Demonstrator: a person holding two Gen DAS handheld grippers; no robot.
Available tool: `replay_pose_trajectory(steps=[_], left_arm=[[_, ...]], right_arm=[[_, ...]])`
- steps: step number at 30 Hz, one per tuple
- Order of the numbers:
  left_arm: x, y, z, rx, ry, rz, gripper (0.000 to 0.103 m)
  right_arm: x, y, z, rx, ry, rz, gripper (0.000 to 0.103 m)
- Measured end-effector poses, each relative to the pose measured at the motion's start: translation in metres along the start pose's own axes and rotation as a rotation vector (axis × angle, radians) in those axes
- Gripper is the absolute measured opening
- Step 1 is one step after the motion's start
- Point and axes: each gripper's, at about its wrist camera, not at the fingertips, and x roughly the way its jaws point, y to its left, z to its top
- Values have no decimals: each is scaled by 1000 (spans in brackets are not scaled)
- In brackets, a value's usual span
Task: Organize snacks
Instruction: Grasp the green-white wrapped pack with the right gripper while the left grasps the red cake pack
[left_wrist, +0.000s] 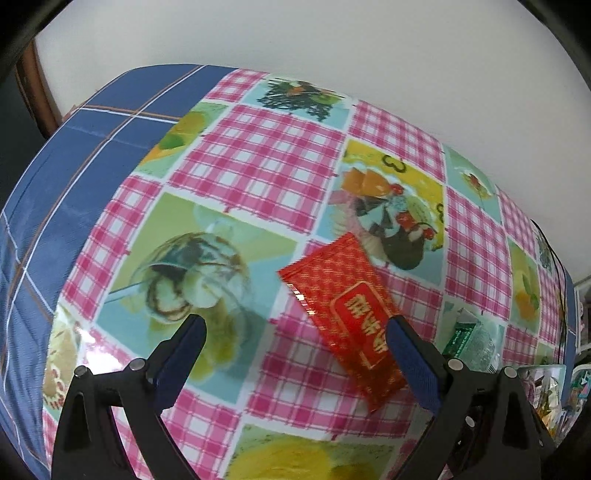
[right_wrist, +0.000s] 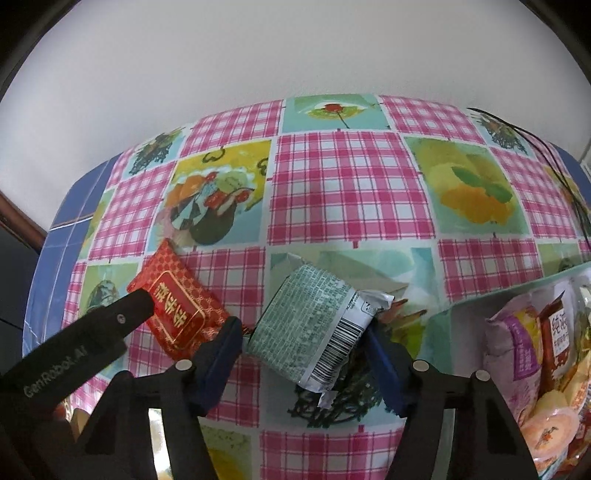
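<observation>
1. left wrist view: the left gripper (left_wrist: 297, 334) is standing spread wide at the bottom of the frame, pinching nothing. the red snack packet (left_wrist: 341, 308) is lying flat on the checked tablecloth (left_wrist: 258, 162) at centre right, its lower end running beside the right finger; whether they touch is unclear.
2. right wrist view: the right gripper (right_wrist: 306, 341) is sitting low in the frame with the green snack packet (right_wrist: 314, 325) between its blue pads; both pads are looking to be pressing its edges. the red packet is lying at left, and a clear bin of snacks (right_wrist: 469, 306) is sitting at lower right.
</observation>
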Motion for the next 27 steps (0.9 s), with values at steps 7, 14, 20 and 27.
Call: replay_pose_trajectory(steps=[7, 14, 20, 27], left_arm=[[9, -19, 3, 26, -9, -22, 98], [16, -26, 8, 23, -12, -34, 98], [16, -19, 11, 1, -23, -30, 98], [21, -26, 7, 31, -6, -18, 98]], right_arm=[[1, -10, 6, 7, -14, 20, 69], [2, -19, 10, 44, -49, 41, 69], [6, -21, 14, 75, -75, 44, 70], [9, -20, 11, 56, -60, 7, 58]])
